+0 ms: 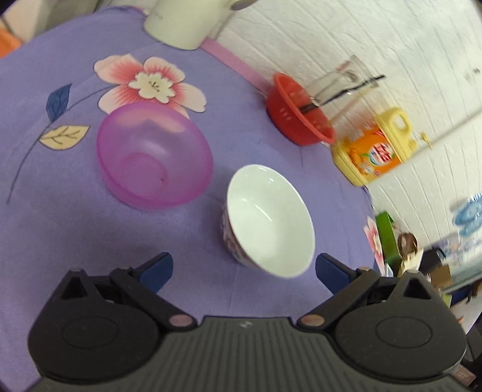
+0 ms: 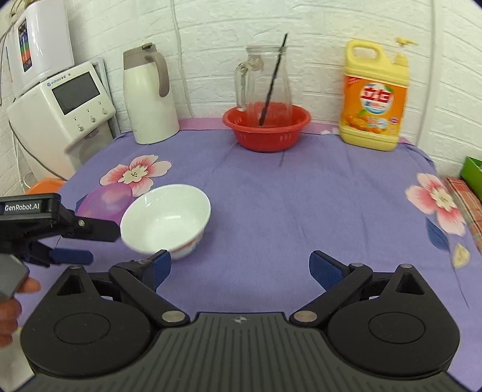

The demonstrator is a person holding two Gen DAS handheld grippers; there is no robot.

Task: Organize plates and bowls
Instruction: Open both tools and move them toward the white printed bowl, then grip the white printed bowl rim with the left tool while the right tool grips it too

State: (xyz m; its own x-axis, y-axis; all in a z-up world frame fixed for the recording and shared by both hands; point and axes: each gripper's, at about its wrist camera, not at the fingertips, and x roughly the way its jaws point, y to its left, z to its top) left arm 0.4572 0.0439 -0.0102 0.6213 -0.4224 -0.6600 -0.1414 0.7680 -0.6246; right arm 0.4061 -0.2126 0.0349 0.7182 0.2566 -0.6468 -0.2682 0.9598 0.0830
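Glossy white bowl point(image 1: 269, 220) tilted, translucent pink bowl point(image 1: 153, 155) beside — both tools spread.

White bowl point(image 1: 269, 220) tilted beside pink bowl point(image 1: 153, 156) on purple cloth point(image 1: 60, 229), wide-spread gripper point(image 1: 244, 268) near

White brick wall point(image 2: 316, 27) behind a purple floral tablecloth point(image 2: 301, 196).

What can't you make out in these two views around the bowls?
- Translucent pink plastic bowl: right wrist view, mostly hidden behind the white ceramic bowl and the left gripper.
- White bowl's outer pattern: left wrist view, blurred.
- Yellow detergent bottle label: left wrist view, motion-blurred.
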